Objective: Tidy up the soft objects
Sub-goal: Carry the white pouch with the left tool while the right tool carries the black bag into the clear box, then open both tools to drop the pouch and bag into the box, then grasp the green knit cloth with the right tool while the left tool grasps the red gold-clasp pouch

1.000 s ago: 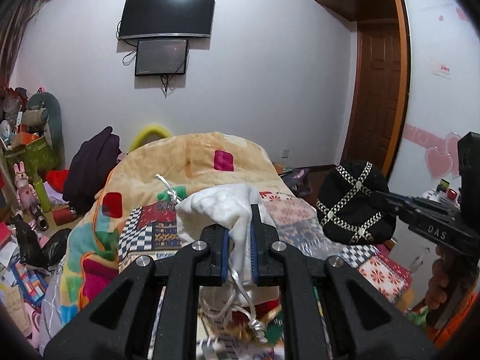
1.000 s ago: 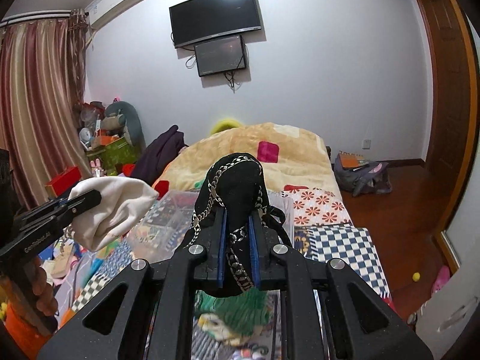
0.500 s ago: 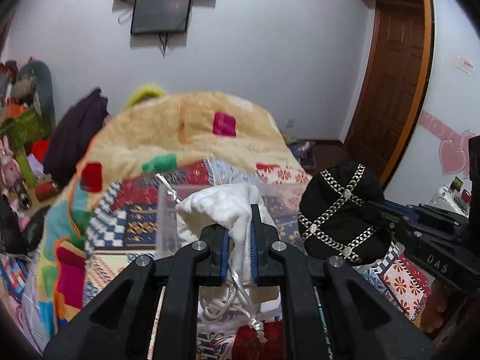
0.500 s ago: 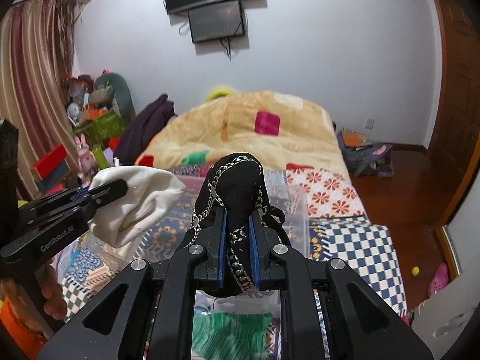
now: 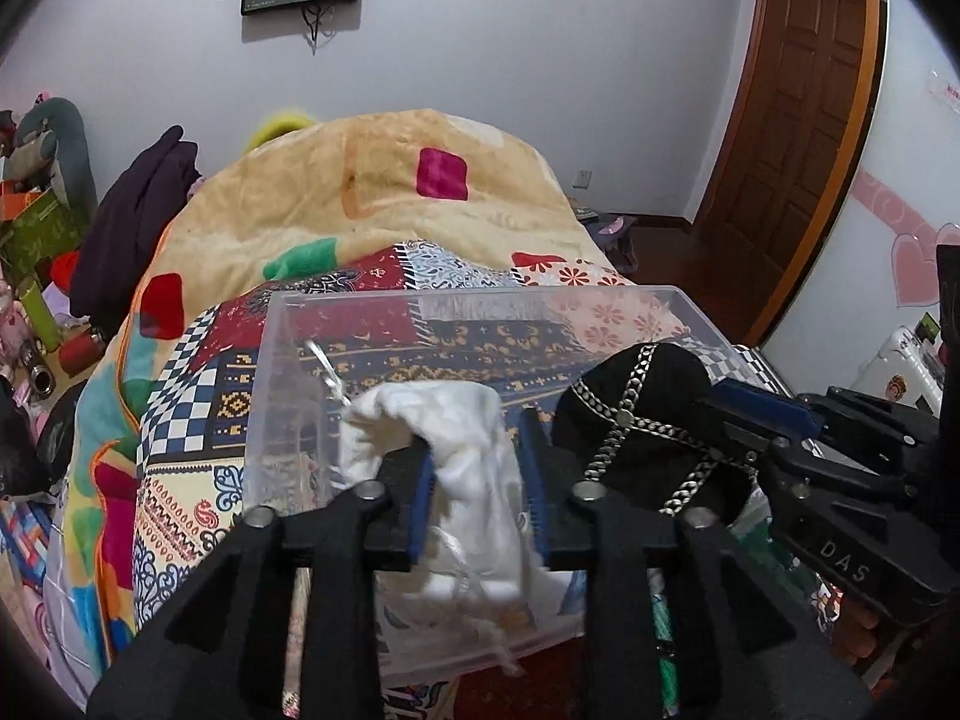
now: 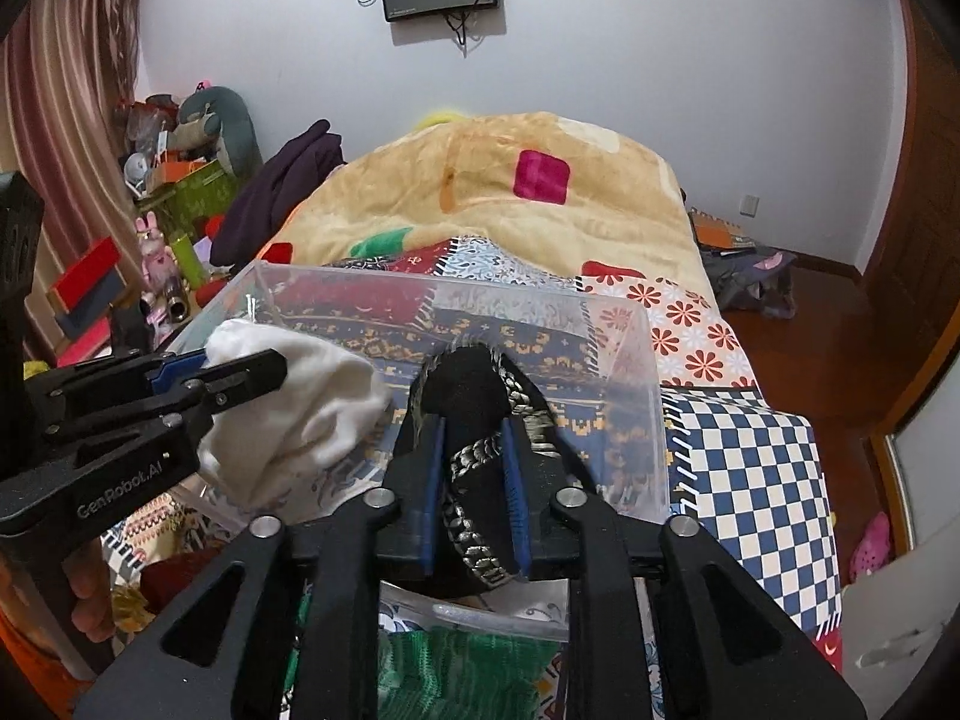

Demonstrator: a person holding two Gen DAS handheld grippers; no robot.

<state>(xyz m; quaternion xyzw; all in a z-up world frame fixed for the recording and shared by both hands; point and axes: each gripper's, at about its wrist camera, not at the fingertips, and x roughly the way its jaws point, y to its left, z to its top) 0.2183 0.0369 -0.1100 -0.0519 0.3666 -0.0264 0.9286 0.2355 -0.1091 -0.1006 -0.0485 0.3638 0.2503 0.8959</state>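
Observation:
My left gripper (image 5: 480, 444) holds a white drawstring cloth bag (image 5: 474, 480) inside a clear plastic bin (image 5: 480, 300) on the bed; its jaws have parted but the cloth still sits between the pads. My right gripper (image 6: 474, 426) is shut on a black soft bag with silver chain straps (image 6: 462, 390), also lowered into the bin (image 6: 630, 360). The right gripper shows in the left wrist view (image 5: 750, 414) with the black bag (image 5: 636, 420). The left gripper shows in the right wrist view (image 6: 240, 366) with the white bag (image 6: 312, 414).
The bin rests on a patchwork quilt (image 5: 192, 420) beside a tan blanket (image 5: 420, 180). A green knit item (image 6: 468, 672) lies at the bin's near end. Cluttered shelves and toys (image 6: 180, 180) stand left; a wooden door (image 5: 792, 120) stands right.
Both grippers have tipped down and lowered their bags into the clear bin. The left gripper's jaws have widened around the white bag.

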